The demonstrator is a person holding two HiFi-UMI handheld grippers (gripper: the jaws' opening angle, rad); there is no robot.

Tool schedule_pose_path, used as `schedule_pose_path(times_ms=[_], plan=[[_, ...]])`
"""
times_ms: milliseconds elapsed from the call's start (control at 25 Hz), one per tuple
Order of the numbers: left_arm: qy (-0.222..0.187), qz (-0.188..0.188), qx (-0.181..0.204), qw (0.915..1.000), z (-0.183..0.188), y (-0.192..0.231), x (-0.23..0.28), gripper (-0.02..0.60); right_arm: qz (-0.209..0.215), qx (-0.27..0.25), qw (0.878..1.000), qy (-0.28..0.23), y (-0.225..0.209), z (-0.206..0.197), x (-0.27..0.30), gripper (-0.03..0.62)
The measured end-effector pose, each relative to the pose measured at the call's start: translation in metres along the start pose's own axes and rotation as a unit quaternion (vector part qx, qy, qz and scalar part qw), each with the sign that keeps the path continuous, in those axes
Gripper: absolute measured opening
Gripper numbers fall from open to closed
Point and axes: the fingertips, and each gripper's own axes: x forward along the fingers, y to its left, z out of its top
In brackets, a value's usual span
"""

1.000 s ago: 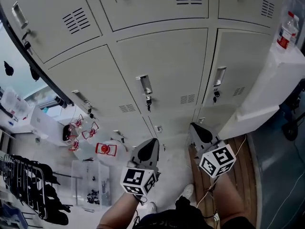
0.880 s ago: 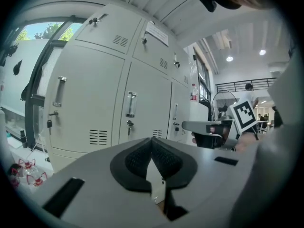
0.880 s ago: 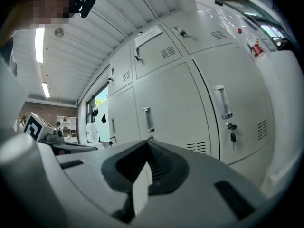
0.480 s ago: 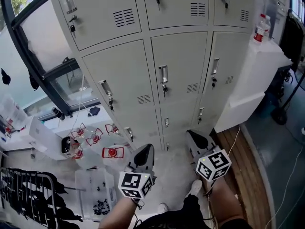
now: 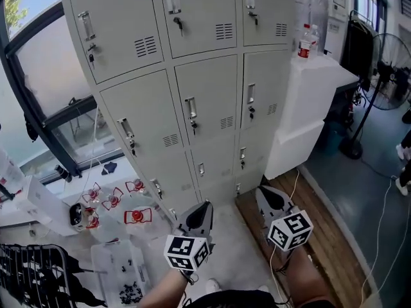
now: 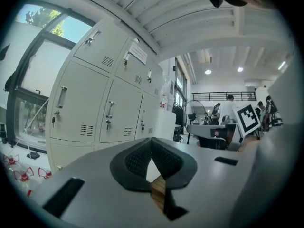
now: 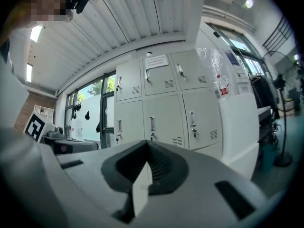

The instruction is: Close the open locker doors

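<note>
Change since earlier frames: in the head view the locker doors [image 5: 204, 104] have slid left and now sit further off. More of the room has opened up on the right. Both tools have kept their place low in the view, side by side.
Left gripper [image 5: 203, 208]: jaws closed tip to tip, and I see nothing between them. It points level, toward the bottom row of the bank, well apart from it.
Right gripper [image 5: 266, 196]: jaws also closed on nothing. It points level at the bank, clear of any door.
Task thing: every door I can see, in all three views, lies flush with the bank front. Handles and keys are on the door faces. I find no door standing ajar.
White cabinet [image 5: 308, 101]: it stands against the right end of the bank.
Bottle [image 5: 307, 42]: upright on the cabinet top, at the edge nearest the lockers.
Fan [image 5: 384, 59]: on a stand, beyond the cabinet at far right.
Window [image 5: 45, 69]: dark-framed, at the left end of the bank.
Floor: a wooden strip [image 5: 324, 236] runs under the right tool. Small red-and-white items [image 5: 136, 215] lie to the left; I cannot tell what they are.
</note>
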Motion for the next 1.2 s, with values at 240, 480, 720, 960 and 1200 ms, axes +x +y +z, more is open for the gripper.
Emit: schedule_pose_path(times_ms=[240,480,720,960,1200], plan=[[0.003,-0.007,-0.005,1.0000,-0.016,-0.092,0.011,0.002,-0.012,-0.003,1.000,-0.009,-0.050,0.010,-0.085,0.002],[0.008,0.025,0.011,0.9996,-0.031,-0.181,0.000,0.002,0.020,0.007,1.000,-0.013,-0.089,0.004,-0.155,0.002],[-0.003,0.098,0.004,0.9952,-0.048,-0.220,-0.043,0.002,0.079,-0.003,0.997,-0.009,-0.083,-0.007,-0.196,0.001],[-0.011,0.130,-0.002,0.9915,-0.053,-0.228,-0.078,0.002,0.111,-0.004,0.994,-0.010,-0.058,-0.010,-0.214,0.001],[-0.024,0.122,0.005,0.9922,-0.037,-0.234,-0.085,0.002,0.106,-0.003,0.994,-0.014,-0.052,-0.004,-0.224,0.002]])
